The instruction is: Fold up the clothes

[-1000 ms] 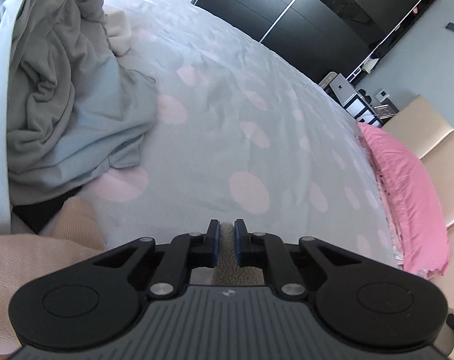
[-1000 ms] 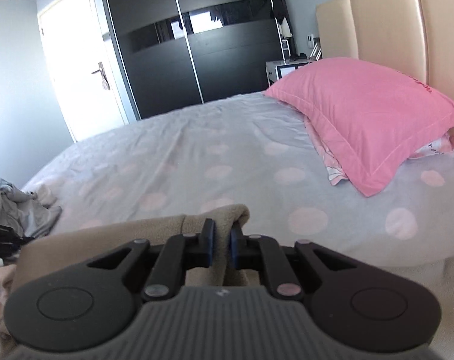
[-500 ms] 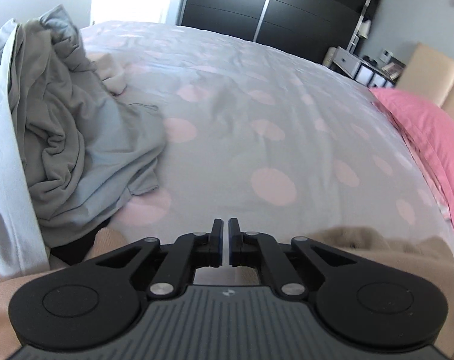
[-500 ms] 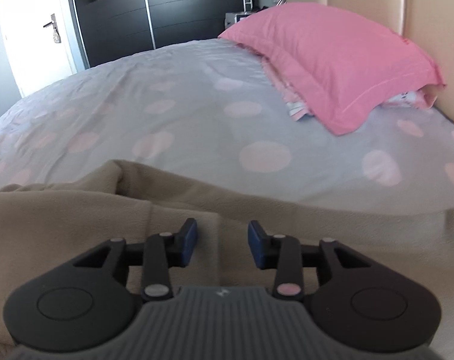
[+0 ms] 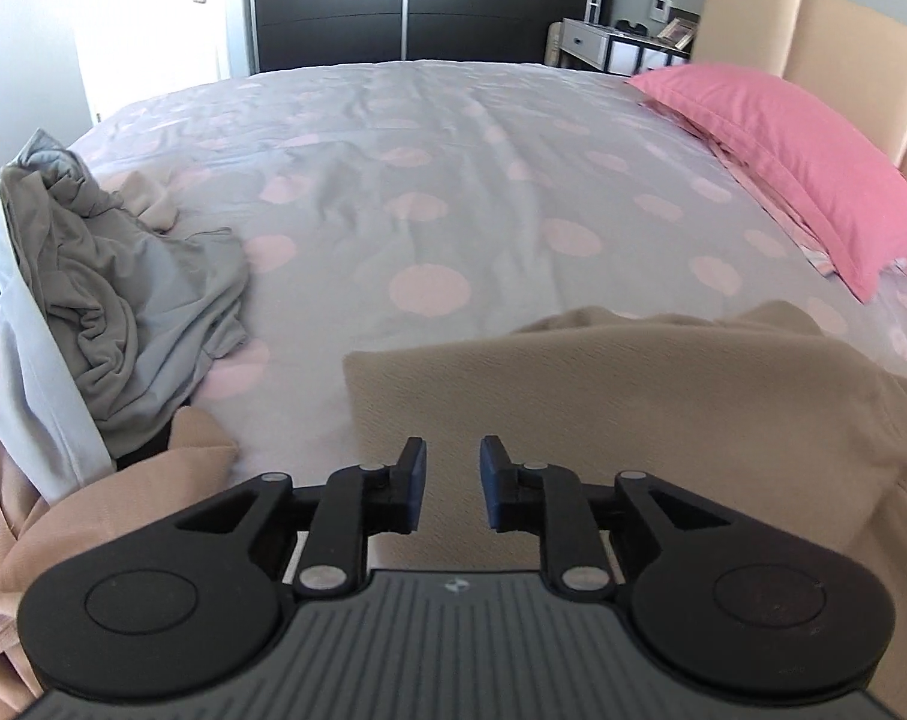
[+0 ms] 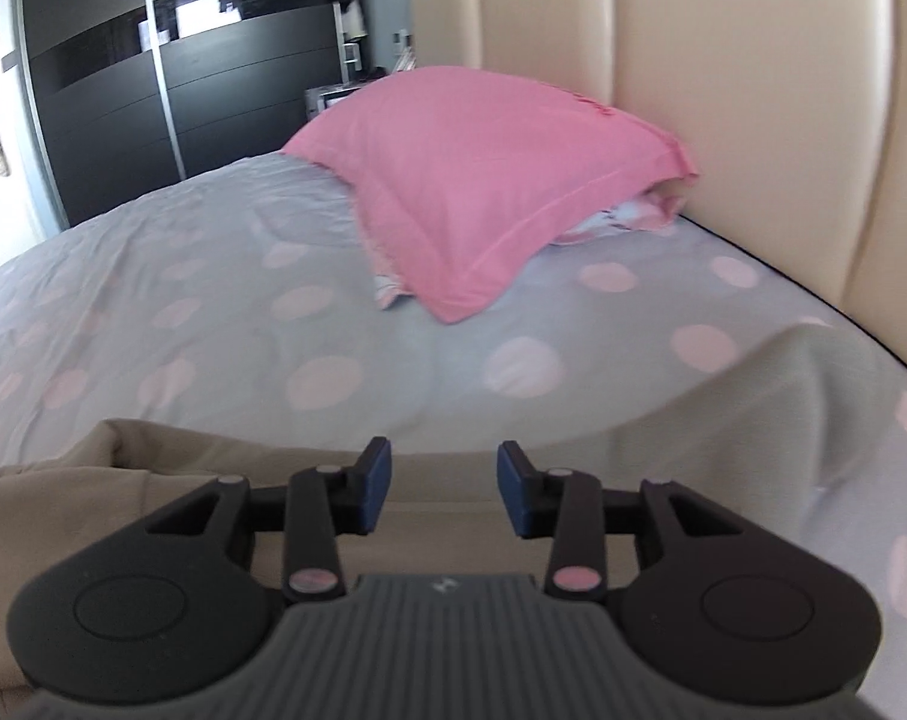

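Hovering over the beige sweater [image 5: 663,396] lying folded on the polka-dot bedspread [image 5: 453,180]: left gripper [image 5: 452,483] opening, nothing between its jaws; right gripper [image 6: 441,489] parted wider, gripping nothing, above the same sweater's edge. Lying crumpled alongside: grey clothes pile [image 5: 105,294].

A wide bed covered in a grey sheet with pale pink dots [image 5: 453,192] carried a flat beige knitted garment [image 5: 633,396] at its near edge, a crumpled heap of grey and light-blue clothes [image 5: 111,288] to the left, and a pink pillow [image 6: 483,180] by the cream padded headboard [image 6: 723,90].
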